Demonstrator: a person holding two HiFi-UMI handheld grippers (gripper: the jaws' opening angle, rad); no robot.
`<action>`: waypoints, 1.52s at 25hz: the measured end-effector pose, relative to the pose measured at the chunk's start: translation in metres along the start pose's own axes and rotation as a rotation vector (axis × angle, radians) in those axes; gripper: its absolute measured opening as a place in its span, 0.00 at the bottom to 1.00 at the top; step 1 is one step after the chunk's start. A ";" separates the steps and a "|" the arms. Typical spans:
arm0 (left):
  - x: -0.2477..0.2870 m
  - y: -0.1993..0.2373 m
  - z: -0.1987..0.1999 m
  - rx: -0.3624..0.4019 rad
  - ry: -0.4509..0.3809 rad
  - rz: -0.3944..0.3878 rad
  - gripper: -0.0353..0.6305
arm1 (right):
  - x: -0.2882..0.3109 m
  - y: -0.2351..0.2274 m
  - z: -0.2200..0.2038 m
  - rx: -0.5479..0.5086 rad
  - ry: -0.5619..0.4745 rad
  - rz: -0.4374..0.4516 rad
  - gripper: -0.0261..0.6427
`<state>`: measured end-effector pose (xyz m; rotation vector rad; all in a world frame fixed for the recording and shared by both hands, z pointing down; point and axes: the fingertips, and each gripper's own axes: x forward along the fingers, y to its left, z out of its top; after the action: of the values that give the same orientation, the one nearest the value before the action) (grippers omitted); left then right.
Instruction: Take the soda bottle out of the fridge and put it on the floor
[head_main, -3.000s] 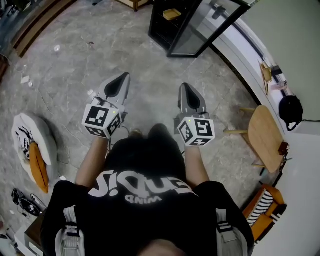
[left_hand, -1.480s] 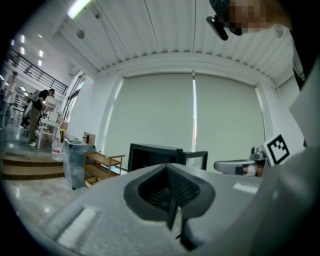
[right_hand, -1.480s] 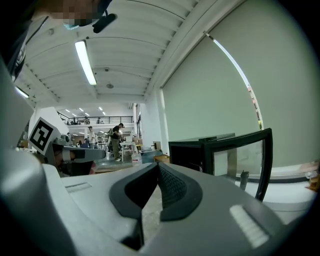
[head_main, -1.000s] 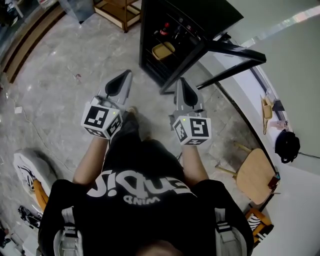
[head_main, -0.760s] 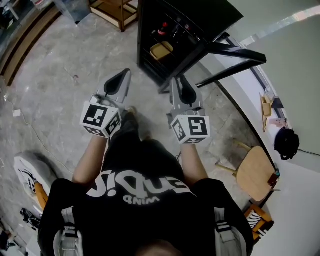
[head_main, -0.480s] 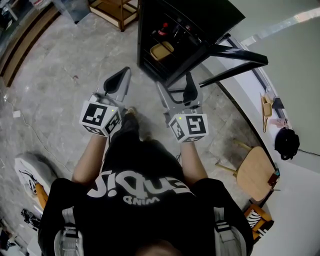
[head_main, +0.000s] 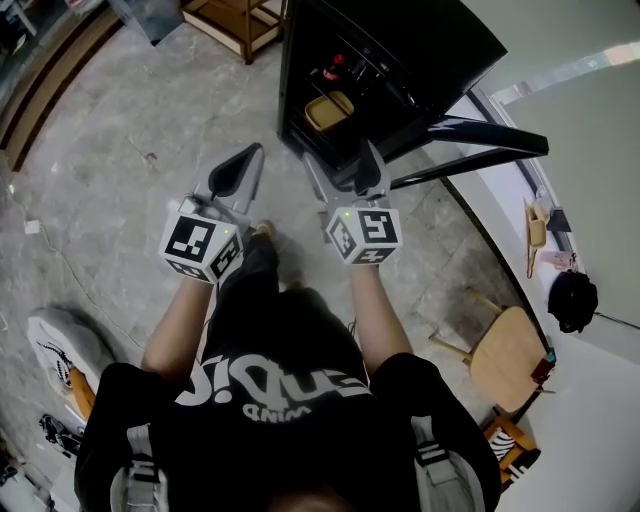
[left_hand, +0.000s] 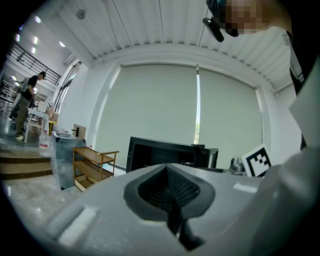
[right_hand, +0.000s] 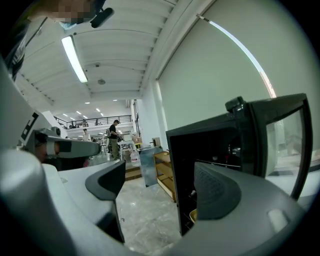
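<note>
The left gripper is hanging over the floor with its jaws pressed together, gripping nothing. Just beside it, the right gripper is reaching toward the open fridge with its jaws spread wide and only air between them. Inside, a yellow dish is sitting low. Beyond it a red cap is showing, most likely on the soda bottle, which is still on its shelf, untouched.

From here, the wide jaws could be catching the fridge's front edge or the dish on the way in. A hasty push might be knocking the bottle over among the dark shelves. The glass door is standing open at the right and could be bumped.

A second ago the right jaws were shut; they have just been opening, and both grippers are now closer to the fridge.
</note>
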<state>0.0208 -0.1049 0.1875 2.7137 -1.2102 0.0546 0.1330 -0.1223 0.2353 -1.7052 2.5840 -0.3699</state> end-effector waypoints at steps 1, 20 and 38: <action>0.005 0.005 -0.003 -0.003 0.000 0.000 0.06 | 0.013 -0.007 -0.006 0.006 0.003 -0.005 0.66; 0.092 0.098 -0.079 -0.038 0.030 -0.056 0.06 | 0.237 -0.175 -0.127 0.082 0.077 -0.199 0.67; 0.102 0.139 -0.206 -0.090 0.085 -0.069 0.06 | 0.335 -0.249 -0.218 0.026 0.153 -0.267 0.59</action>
<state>-0.0065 -0.2366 0.4205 2.6446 -1.0683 0.1037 0.1908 -0.4804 0.5358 -2.0960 2.4360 -0.5585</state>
